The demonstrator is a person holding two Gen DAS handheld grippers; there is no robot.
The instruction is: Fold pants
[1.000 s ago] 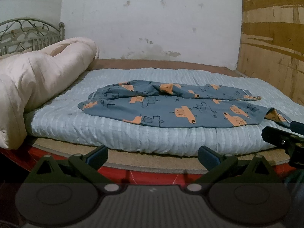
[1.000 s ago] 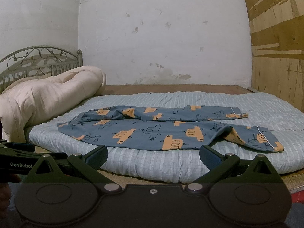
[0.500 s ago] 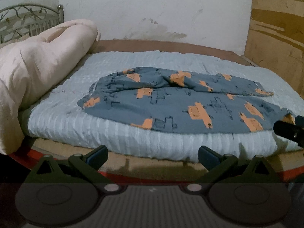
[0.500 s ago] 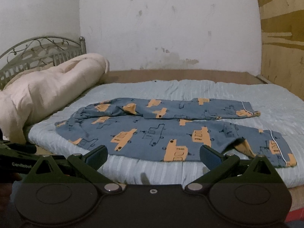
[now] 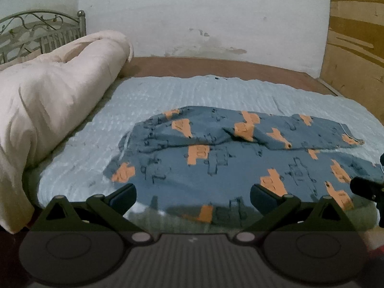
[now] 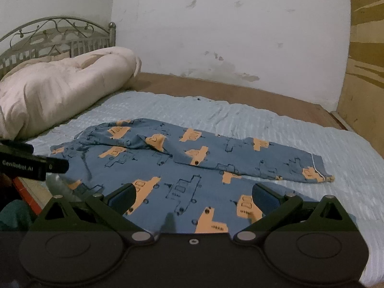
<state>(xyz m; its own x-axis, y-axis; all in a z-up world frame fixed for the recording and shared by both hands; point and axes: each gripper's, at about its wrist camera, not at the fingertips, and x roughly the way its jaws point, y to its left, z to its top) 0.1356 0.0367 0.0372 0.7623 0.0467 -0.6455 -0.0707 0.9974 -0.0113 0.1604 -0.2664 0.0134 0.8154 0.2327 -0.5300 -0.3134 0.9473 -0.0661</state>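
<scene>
Blue pants with orange vehicle prints point(image 5: 228, 158) point(image 6: 192, 168) lie spread on the light blue mattress point(image 5: 192, 93) point(image 6: 312, 139), waistband at the left, both legs running right, the far leg a little rumpled. My left gripper point(image 5: 192, 195) is open just above the near edge of the pants by the waist end. My right gripper point(image 6: 193, 195) is open above the near leg, holding nothing. The right gripper's tip point(image 5: 367, 189) shows at the left wrist view's right edge; the left gripper's body point(image 6: 31, 165) shows at the right wrist view's left edge.
A rolled cream duvet point(image 5: 48, 110) point(image 6: 60, 88) lies along the mattress's left side before a metal headboard point(image 5: 40, 33). A white stained wall point(image 5: 204, 16) stands behind, and a wooden panel point(image 5: 355, 48) closes the right. Brown bed board point(image 6: 240, 91) rims the far side.
Both grippers have moved forward and higher, from below the bed's front edge to over the near edge of the pants. Both remain open; the pants have not moved.
</scene>
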